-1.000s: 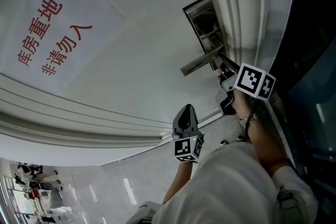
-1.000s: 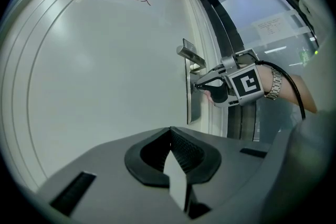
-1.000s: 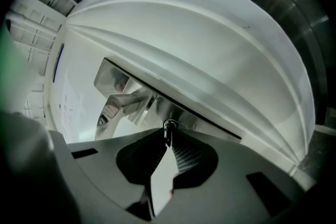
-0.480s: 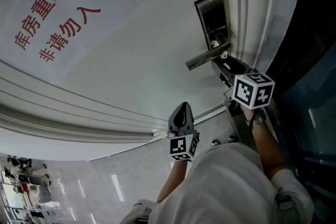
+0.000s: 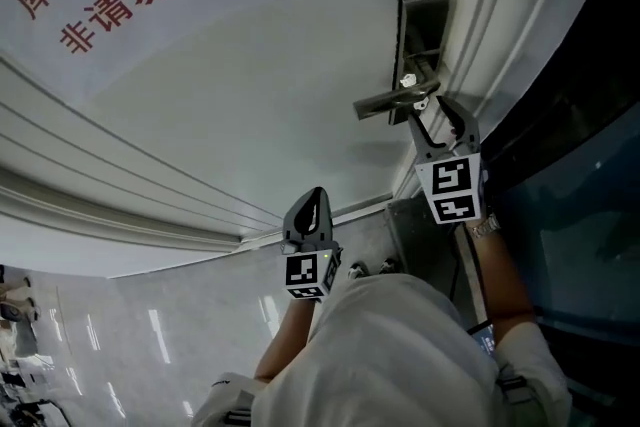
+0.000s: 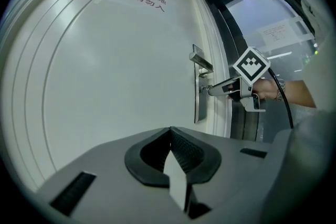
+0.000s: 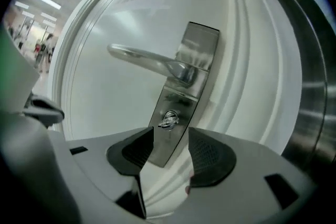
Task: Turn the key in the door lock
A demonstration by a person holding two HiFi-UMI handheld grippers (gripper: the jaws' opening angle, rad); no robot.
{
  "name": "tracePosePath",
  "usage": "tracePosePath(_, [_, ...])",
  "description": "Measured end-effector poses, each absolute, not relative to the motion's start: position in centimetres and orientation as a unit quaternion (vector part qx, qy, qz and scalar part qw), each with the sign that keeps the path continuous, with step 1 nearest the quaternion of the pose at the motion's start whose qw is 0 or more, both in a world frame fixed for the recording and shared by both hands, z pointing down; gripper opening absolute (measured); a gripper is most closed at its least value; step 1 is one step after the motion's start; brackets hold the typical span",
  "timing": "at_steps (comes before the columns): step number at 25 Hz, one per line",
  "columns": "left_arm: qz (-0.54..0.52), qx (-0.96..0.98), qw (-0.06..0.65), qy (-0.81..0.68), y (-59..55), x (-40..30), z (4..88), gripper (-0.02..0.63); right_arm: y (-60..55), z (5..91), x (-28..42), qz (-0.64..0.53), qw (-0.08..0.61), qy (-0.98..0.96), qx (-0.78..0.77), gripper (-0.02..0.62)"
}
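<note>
Nearby, lever handle (image 7: 152, 63) juts above key (image 7: 168, 120).

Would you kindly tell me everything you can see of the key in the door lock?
The key is small and looks like shiny silver metal. Only its head shows, sitting in the keyhole low on the brushed metal lock plate, below the lever handle. The right gripper has just been opening its jaws. They now stand apart, with the key ahead of the gap and nothing touching it.
</note>
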State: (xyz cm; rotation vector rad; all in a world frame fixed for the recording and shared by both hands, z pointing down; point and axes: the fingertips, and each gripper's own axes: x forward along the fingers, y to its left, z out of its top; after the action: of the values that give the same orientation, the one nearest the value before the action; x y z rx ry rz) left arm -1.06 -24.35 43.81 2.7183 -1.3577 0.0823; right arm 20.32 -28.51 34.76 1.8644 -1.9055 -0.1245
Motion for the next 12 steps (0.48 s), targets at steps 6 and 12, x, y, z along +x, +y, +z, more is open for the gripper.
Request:
tracePosePath(6, [0.029,0.892,0.049,-0.449,-24.1,-2.1,43.9,0.008,-28.6,34.4,19.8,-0.138,0.334,-0.658,0.661,0.181])
tracePosePath(12, [0.022,0.889,0.052,-0.454,-23.6,-2.6,43.7,0.008,-28.9,33.9,18.6,-0.239,0.408,-0.63,0.616,0.181])
